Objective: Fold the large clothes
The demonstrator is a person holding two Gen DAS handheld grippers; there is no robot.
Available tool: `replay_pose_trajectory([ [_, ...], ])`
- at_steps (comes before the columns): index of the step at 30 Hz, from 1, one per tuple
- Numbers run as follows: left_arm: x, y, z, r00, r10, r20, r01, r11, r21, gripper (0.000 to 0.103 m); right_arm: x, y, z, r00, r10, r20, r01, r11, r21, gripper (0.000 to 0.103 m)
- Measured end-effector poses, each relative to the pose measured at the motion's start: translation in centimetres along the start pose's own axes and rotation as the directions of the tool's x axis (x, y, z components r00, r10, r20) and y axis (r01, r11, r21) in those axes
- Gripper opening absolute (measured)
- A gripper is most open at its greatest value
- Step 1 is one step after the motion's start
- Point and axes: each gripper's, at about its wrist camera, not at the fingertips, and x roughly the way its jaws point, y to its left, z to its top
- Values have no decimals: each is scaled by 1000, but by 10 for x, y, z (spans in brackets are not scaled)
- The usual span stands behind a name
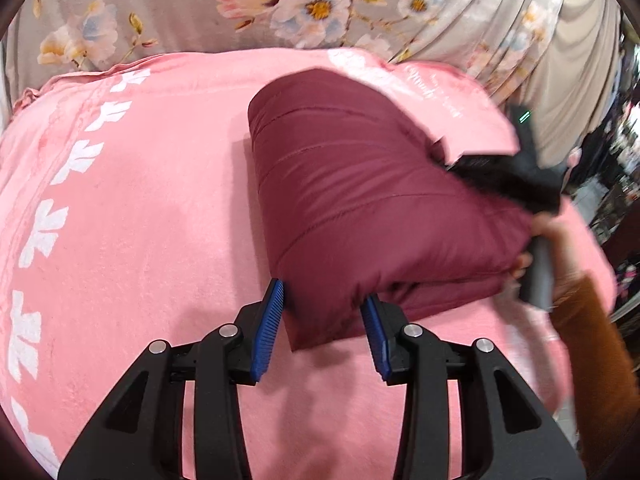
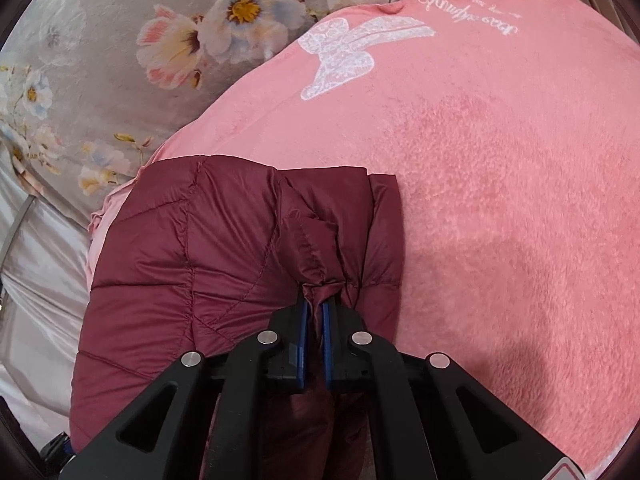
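A dark red quilted puffer jacket [image 1: 360, 200] lies folded into a thick bundle on a pink blanket [image 1: 140, 220]. My left gripper [image 1: 323, 293] has its blue pads pressed on either side of the bundle's near corner, which fills the gap between them. My right gripper [image 2: 315, 301] is shut on a pinched fold of the jacket [image 2: 192, 240] at its near edge. In the left wrist view a hand [image 1: 520, 265] in an orange sleeve [image 1: 592, 340] holds that gripper's grey handle at the bundle's right end. Its fingertips are hidden there behind the fabric.
The pink blanket [image 2: 500, 200], printed with white leaves and a butterfly [image 2: 344, 56], covers the bed. A grey floral sheet [image 1: 180, 8] lies beyond it. A blurred black furry patch [image 1: 500, 184] shows at the jacket's right end. Pale satin fabric [image 2: 36, 280] hangs at the left.
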Motion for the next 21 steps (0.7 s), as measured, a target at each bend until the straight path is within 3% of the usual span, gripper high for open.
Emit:
replay_pose_trajectory([
  [4,-19,-7,16,996,-82,35,82,997,-15,37,-21,3,6,999,33,-20,-32,999,31,6],
  [6,-16,-15,29,996,-70,52,70,998,6,37,-46,11,1,998,58,6,-58,998,26,17],
  [8,1,-19,37,998,-46,39,46,999,13,37,-82,20,-17,995,94,33,-94,996,2,19],
  [10,22,-18,41,999,-36,0,36,999,4,36,-108,29,-41,994,104,35,-103,994,-29,34],
  [11,30,-18,40,999,-29,-18,29,1000,0,36,-117,33,-54,993,112,28,-111,993,-46,46],
  [12,37,-18,39,999,-20,-31,20,1000,1,35,-123,38,-69,992,125,9,-124,990,-65,48],
  [14,40,-20,39,1000,-10,-30,10,1000,9,35,-123,44,-86,990,137,-19,-138,987,-82,48],
  [15,40,-22,39,1000,-2,-26,2,1000,17,35,-122,46,-90,990,136,-22,-138,987,-86,43],
  [16,41,-23,39,1000,2,-23,-2,1000,20,35,-118,49,-96,995,103,-13,-104,989,-108,34],
  [17,42,-24,40,1000,4,-22,-4,1000,21,35,-117,50,-99,997,71,-8,-71,990,-119,9],
  [21,45,-30,46,999,18,-31,-17,1000,18,35,-142,52,-114,991,116,66,-108,988,-111,3],
])
